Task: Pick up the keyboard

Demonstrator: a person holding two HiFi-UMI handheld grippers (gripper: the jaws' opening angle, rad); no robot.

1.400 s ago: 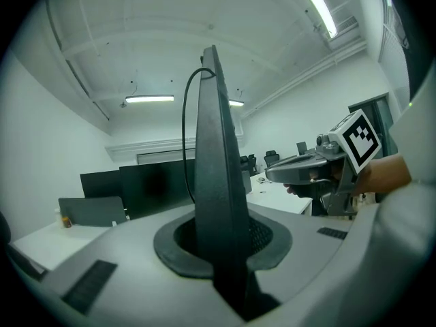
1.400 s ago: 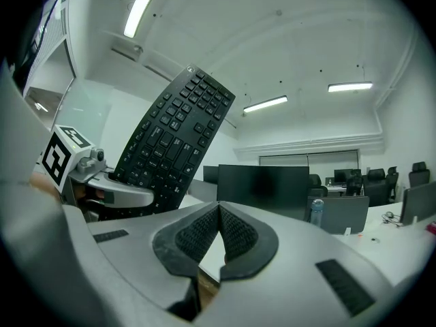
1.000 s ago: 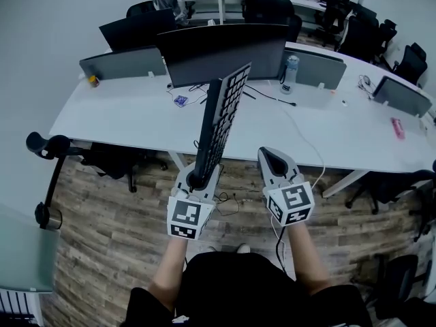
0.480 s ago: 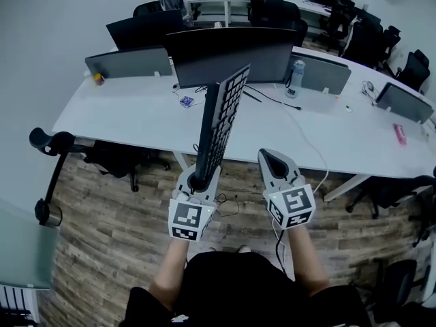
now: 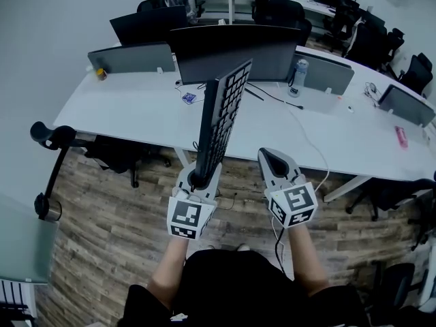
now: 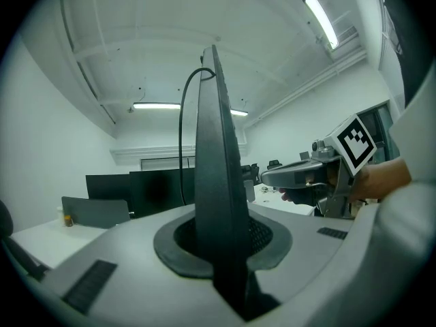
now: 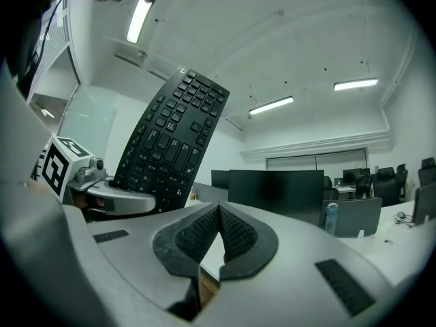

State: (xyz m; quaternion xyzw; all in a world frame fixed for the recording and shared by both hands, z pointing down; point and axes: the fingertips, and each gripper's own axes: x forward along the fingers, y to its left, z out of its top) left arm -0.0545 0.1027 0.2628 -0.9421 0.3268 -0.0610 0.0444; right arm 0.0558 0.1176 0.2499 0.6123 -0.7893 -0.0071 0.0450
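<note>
1. The left gripper (image 5: 197, 179) is clamped on the lower short end of the black keyboard (image 5: 221, 125). In the left gripper view, the keyboard's thin edge stands wedged between the two pads.
2. The keyboard is off the desk and in the air. It stands on end, rising from the left gripper and leaning toward the far side, and its top end shows in front of the dark monitor (image 5: 231, 50). Its keys face right, toward the other gripper.
3. A thin cable (image 6: 181, 135) arcs over from the keyboard's top end and runs down on its left side.
4. The right gripper (image 5: 274, 161) is just to the right of the left one, apart from the keyboard. Its pads are pressed together with nothing between them.
5. Both grippers are over the wooden floor (image 5: 116, 237), near the person, short of the near edge of the white desk (image 5: 136, 114).
6. A bottle (image 5: 300, 70) stands on the desk to the right of the monitor.
7. Compared with a second ago, the grip, the keyboard's tilt and the spacing of the two grippers are unchanged.
8. The desk, the monitor and the bottle now sit slightly further right in the head view than they did a second ago.
</note>
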